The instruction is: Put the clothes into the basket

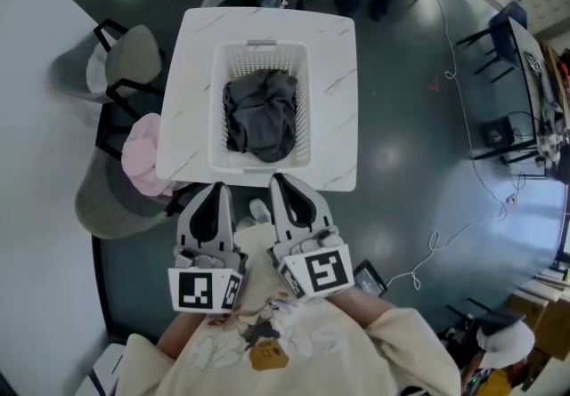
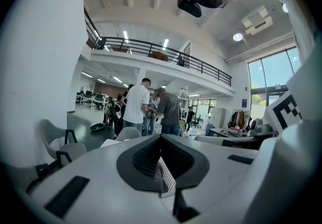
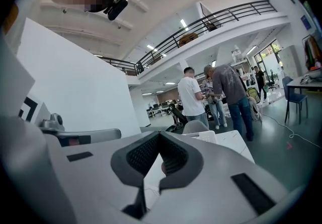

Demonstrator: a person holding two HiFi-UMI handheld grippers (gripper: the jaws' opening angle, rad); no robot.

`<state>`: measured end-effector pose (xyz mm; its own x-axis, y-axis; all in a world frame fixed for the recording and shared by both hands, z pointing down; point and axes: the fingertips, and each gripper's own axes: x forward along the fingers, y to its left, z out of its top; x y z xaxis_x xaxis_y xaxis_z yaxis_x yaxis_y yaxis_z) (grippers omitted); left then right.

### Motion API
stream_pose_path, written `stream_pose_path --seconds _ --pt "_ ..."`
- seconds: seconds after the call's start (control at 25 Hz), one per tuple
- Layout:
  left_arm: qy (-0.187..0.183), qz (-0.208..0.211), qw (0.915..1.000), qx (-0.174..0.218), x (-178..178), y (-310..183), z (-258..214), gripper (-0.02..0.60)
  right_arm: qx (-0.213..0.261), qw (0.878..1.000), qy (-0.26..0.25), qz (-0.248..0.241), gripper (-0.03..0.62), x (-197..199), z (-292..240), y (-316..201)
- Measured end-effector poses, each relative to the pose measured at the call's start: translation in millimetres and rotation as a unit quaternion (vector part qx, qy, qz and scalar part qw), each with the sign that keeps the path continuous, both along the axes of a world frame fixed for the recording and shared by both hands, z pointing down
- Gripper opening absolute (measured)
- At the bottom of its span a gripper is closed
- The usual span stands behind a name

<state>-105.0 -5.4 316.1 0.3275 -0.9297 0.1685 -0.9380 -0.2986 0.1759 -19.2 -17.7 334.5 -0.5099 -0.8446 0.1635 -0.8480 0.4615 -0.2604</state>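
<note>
L gripper (image 1: 215,189), R gripper (image 1: 280,182): jaws clenched, empty | head view: clothes (image 1: 260,114) in basket (image 1: 264,52) | right gripper view: ppl (image 3: 192,94)

Head view overhead, gripper views level, sharing the basket (image 1: 263,50)

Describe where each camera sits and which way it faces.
Head view: on the person's head, steeply down at the basket on the table; left gripper, right gripper, sweater show.
Left gripper view: on that gripper, facing nearly level over the table; its shut jaws show.
Right gripper view: on that gripper, same heading; its shut jaws show.
Both gripper views share the balcony and standing people.
</note>
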Motion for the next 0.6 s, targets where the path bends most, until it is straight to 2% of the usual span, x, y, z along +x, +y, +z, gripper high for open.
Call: stream_pose_path --seconds 0.24,0.36,0.6 --pt "-0.001 -0.001 1.0000 -0.003 3 5 5 0.009 0.015 1.000 -0.003 0.009 0.006 0 -2 4" --pt "0.002 -0.001 1.0000 -0.009 4 4 9 0.009 0.019 1.000 0.012 0.012 0.006 -1 -2 3" --pt "0.012 -0.006 0.9997 -0.021 6 2 12 0.009 0.003 1.000 0.018 0.012 0.006 5 4 2"
